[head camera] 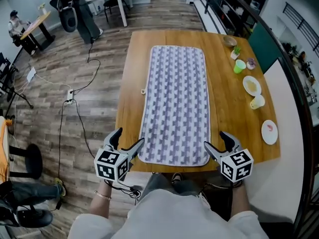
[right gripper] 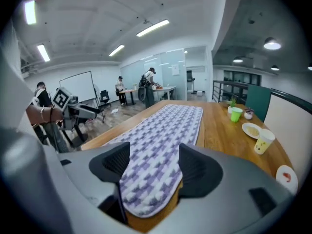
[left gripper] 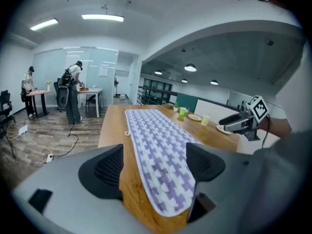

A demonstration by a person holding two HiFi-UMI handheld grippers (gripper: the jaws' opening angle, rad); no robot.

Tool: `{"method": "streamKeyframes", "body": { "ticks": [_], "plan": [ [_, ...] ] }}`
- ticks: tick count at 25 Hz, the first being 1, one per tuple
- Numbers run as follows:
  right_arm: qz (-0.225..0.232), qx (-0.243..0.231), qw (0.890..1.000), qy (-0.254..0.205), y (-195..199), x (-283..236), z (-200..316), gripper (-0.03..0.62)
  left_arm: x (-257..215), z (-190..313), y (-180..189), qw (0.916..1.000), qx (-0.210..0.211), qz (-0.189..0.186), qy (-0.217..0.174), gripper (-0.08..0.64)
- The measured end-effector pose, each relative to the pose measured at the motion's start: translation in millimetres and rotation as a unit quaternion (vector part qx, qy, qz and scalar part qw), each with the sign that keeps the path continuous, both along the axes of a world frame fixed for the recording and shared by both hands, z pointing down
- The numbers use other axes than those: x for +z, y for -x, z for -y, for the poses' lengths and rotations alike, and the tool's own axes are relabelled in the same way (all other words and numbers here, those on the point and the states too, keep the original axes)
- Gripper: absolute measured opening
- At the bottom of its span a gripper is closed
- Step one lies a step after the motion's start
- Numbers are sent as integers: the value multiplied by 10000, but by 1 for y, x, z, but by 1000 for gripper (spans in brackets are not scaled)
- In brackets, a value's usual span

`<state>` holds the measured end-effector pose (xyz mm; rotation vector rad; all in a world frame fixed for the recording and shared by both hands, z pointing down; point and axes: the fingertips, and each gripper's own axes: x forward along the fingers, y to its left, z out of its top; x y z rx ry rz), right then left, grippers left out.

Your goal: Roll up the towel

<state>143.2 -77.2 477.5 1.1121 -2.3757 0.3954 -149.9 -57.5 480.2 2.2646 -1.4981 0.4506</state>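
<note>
- While we stand at its near edge, the wooden table [head camera: 130, 83] fills the middle of the head view and is the biggest thing before us.
- We see the towel [head camera: 177, 103], white with a purple pattern, lying flat and fully unrolled along the tabletop. It runs from close to the far edge down to the near edge, with a wider bare strip on its right.
- We hold the left gripper [head camera: 130, 136] at the towel's near left corner. Its jaws stand apart, and in the left gripper view that corner shows between them with neither pad pressing on it.
- We hold the right gripper [head camera: 215, 139] at the near right corner, jaws likewise apart. The right gripper view shows the towel's rounded corner in the gap, not pinched.
- Along the tabletop's right edge we find a white plate [head camera: 269, 132] with a red smear, nearest us, and a plate of pale food [head camera: 251, 85] farther off.
- Between those plates stands a yellow cup [head camera: 257, 102], and beyond them a green cup [head camera: 239, 66].
</note>
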Motion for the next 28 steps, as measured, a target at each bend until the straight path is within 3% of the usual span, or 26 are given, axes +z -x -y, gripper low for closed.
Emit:
{"method": "streamKeyframes", "body": {
  "ticks": [3, 6, 12, 16, 19, 21, 28],
  "plan": [
    [-293, -456, 9979, 344, -1, 25, -19, 287, 26, -16, -6, 9965, 554, 353, 512, 377],
    [-487, -887, 9923, 710, -4, 49, -37, 261, 50, -34, -23, 9836, 1384, 659, 954, 313],
    [-1019, -1827, 9702, 1224, -8, 86, -63, 209, 88, -59, -44, 9397, 2879, 1211, 1390, 249],
    [-1314, -2452, 9489, 1487, -9, 104, -84, 195, 109, -82, -50, 8994, 3689, 1728, 1585, 232],
    [-1569, -2828, 9335, 1547, -7, 115, -96, 186, 123, -94, -49, 8714, 4112, 2139, 1609, 222],
    [-1728, -3054, 9228, 1591, -8, 125, -102, 178, 133, -96, -49, 8580, 4277, 2358, 1592, 210],
    [-2140, -3556, 8957, 1596, -7, 144, -108, 153, 157, -100, -57, 8339, 4573, 2592, 1683, 179]
  ]
}}
